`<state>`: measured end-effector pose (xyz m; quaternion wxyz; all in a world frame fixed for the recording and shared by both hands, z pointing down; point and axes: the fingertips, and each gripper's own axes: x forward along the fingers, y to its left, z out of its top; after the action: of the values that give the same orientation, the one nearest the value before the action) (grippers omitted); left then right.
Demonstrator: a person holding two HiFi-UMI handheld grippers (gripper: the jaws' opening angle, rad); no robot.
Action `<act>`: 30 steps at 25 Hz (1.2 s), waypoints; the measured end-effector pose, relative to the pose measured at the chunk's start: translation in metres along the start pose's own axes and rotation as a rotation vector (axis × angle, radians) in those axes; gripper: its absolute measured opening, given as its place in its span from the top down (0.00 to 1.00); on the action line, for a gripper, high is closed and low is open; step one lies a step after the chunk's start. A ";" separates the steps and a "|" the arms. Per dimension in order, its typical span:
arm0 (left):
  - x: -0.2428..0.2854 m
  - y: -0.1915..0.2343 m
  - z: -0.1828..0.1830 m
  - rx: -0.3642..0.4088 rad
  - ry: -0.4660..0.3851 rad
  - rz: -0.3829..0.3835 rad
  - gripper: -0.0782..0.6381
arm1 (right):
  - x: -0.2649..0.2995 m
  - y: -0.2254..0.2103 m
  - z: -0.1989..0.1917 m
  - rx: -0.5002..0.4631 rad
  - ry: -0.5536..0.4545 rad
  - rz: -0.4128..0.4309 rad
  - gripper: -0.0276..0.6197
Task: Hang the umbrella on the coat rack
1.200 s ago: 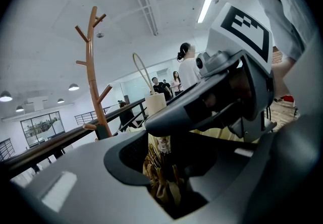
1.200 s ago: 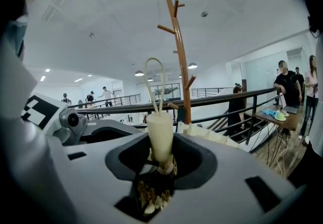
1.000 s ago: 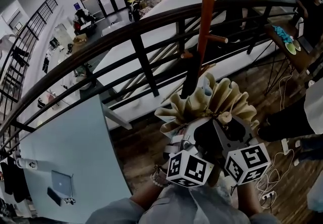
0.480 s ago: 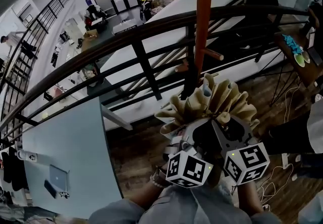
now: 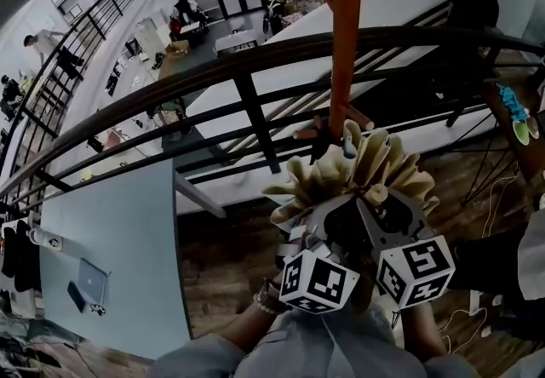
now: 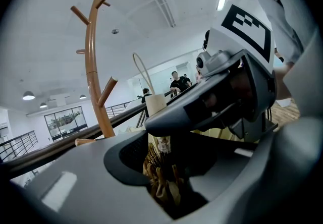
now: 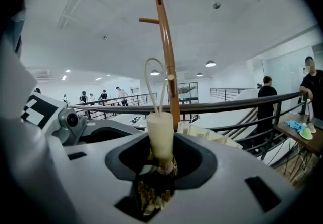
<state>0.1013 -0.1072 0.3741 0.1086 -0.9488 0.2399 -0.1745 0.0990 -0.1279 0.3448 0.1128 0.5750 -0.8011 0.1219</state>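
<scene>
Both grippers hold a folded beige umbrella point(image 5: 362, 170) in front of me, its pleated canopy fanning out toward the railing. My left gripper point(image 5: 322, 219) is shut on the umbrella's bunched ribs and fabric point(image 6: 160, 170). My right gripper point(image 5: 381, 208) is shut just below the cream handle point(image 7: 160, 134), whose loop strap point(image 7: 153, 77) stands up. The coat rack point(image 5: 345, 27) is an orange-brown wooden pole with angled pegs. It rises right behind the umbrella, and a low peg point(image 5: 358, 119) lies close to the canopy. The coat rack point(image 6: 93, 66) stands at the left in the left gripper view. In the right gripper view the coat rack point(image 7: 166, 51) is at the centre.
A black metal railing point(image 5: 243, 65) runs across just beyond the rack, with a lower floor behind it. A pale blue table point(image 5: 128, 240) with a laptop point(image 5: 87, 283) stands at the left. People and a small table point(image 5: 511, 125) are at the right, on a wooden floor.
Both grippers have carried the umbrella closer to the railing and rack. The pole looms larger and its low peg now sits close to the canopy. Neither grip has changed.
</scene>
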 end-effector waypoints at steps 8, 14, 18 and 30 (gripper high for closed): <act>0.018 0.016 0.007 -0.027 0.013 0.081 0.70 | 0.014 -0.015 0.012 -0.040 0.007 0.065 0.75; 0.024 0.026 0.006 -0.050 0.028 0.124 0.70 | 0.024 -0.018 0.017 -0.057 0.019 0.106 0.75; 0.030 0.033 0.007 -0.060 0.035 0.152 0.70 | 0.031 -0.022 0.021 -0.068 0.024 0.132 0.75; 0.036 0.048 0.002 -0.122 0.053 0.210 0.70 | 0.047 -0.022 0.025 -0.116 0.065 0.185 0.75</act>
<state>0.1114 -0.1655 0.3684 0.0621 -0.9182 0.3510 -0.1725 0.1038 -0.1850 0.3373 0.1601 0.4868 -0.8525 0.1037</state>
